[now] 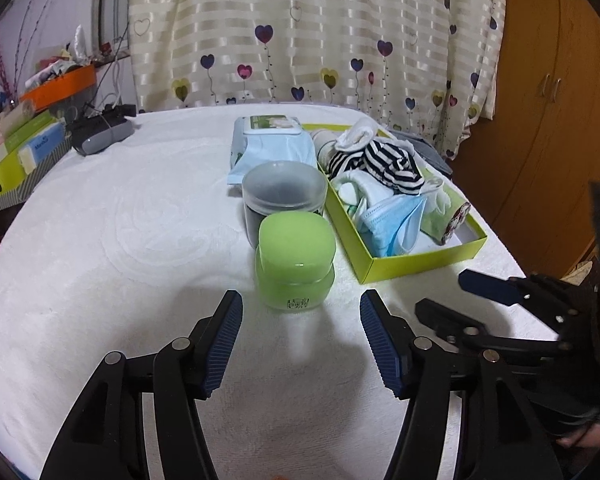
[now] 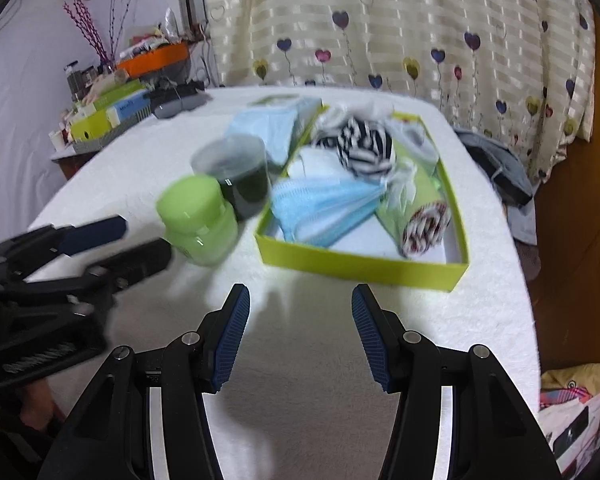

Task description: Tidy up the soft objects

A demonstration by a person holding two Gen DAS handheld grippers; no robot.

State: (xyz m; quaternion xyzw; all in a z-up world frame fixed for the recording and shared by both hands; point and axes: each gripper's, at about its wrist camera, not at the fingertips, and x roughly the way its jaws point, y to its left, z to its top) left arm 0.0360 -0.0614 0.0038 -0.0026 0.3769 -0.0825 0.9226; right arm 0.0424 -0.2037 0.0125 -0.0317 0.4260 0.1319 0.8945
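White table (image 1: 100,240), heart-print curtain (image 1: 320,32), possibly wardrobe (image 1: 560,120)

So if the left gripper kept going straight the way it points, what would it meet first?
Probably the light green plastic jar, standing just ahead between the open left gripper fingers; depth is uncertain.

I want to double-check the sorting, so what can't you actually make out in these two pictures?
- Dark jar contents: left wrist view, frosted lid and the green jar in front hide them.
- Green jar label: left wrist view, too small to read.
- Items under the blue masks in the yellow-green box: right wrist view, covered and motion-blurred.
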